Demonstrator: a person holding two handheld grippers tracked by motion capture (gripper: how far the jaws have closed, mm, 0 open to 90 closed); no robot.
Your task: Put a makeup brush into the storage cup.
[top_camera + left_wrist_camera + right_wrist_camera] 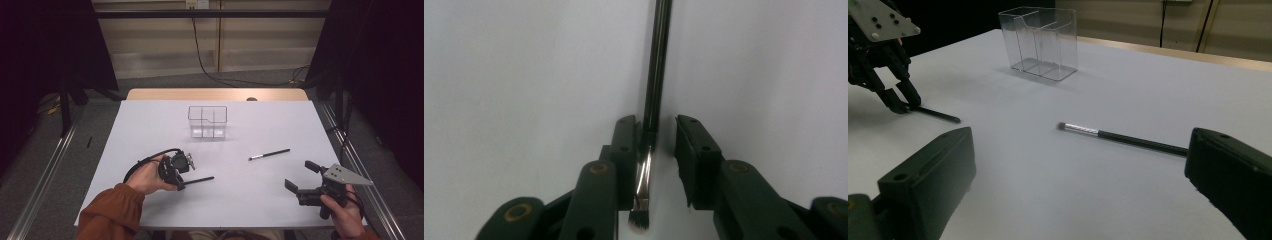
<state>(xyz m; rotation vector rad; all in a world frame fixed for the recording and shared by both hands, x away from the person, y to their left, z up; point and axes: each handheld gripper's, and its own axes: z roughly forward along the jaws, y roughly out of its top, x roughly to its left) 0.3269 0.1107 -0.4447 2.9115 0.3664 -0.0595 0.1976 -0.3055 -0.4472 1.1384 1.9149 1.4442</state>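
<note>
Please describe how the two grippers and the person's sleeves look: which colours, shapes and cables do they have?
Both grippers are black with two blocky jaws. The left gripper trails a looping black cable. The right gripper carries a grey three-cornered plate with small holes. The sleeves are rust-orange.

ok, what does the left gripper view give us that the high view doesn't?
Left gripper view: the near brush close up, its bristles and silver ferrule between the left claw jaws; one pad touches the ferrule, the other stands off it.
High view: the clear box, a second brush, and the open right claw.
Both: the near brush's black handle lying on the white table, at the left claw.
</note>
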